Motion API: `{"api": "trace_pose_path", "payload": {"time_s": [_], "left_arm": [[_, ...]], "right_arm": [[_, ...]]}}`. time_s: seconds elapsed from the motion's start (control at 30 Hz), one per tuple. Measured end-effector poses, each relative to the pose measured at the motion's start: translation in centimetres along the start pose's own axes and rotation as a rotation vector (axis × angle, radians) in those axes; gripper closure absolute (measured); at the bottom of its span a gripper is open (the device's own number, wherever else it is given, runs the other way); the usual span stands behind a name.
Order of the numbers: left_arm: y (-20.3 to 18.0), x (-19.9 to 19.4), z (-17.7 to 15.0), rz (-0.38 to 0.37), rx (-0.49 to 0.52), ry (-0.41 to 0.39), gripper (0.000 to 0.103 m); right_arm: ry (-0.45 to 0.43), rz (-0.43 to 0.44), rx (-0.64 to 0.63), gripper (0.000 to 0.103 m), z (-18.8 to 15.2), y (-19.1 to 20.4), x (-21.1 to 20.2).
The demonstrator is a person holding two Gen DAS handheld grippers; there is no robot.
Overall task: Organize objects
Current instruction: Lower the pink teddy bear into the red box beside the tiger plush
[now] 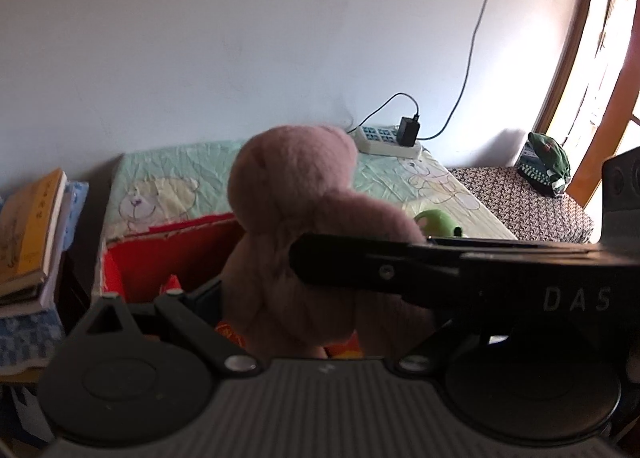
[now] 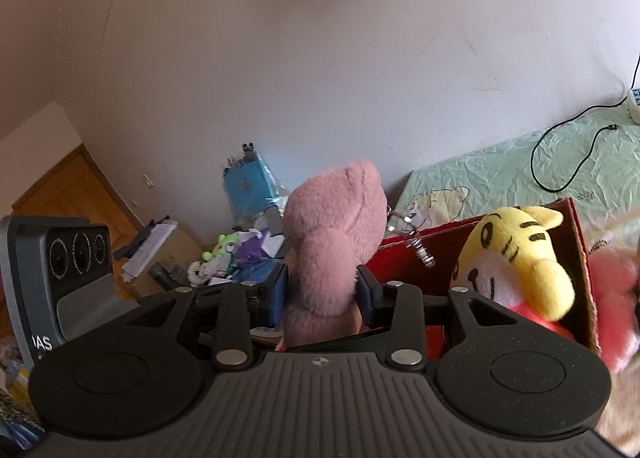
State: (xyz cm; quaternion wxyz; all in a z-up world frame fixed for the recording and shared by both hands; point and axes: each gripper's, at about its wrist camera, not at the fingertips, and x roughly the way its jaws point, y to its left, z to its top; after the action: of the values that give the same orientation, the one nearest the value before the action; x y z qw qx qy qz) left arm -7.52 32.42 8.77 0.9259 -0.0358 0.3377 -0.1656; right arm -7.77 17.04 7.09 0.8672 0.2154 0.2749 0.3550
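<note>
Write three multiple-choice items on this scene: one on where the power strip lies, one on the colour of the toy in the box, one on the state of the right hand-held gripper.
1. Where does the power strip lie?
A. on the bed by the wall
B. inside the red box
C. on the stack of books

2. What colour is the head of the plush tiger in the red box?
A. blue
B. yellow
C. black

3. What is the right hand-held gripper doing?
A. standing open and empty
B. gripping a book
C. closed on the pink plush bear

Answers: 1 A, the strip sits on the green sheet against the wall; 2 B, its head is yellow with black stripes; 3 C, both pads press into the bear's body.
</note>
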Motion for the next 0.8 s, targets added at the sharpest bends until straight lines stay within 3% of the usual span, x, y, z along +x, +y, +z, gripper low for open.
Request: {"api": "trace_pose_path", "payload": {"time_s": [0.23, 0.8], "left_arm": [[2.8, 3.4, -0.8, -0.013, -0.016, 0.075, 0.011], [4.9, 9.8, -2.8, -0.001, -0.071, 0.225, 0.014]], "right_arm": [[0.060, -0.068, 0.032, 0.066, -0.9, -1.3, 2.7], [0.182, -0.209, 0.102, 0.071, -2.5, -4.8, 6.7]]}}
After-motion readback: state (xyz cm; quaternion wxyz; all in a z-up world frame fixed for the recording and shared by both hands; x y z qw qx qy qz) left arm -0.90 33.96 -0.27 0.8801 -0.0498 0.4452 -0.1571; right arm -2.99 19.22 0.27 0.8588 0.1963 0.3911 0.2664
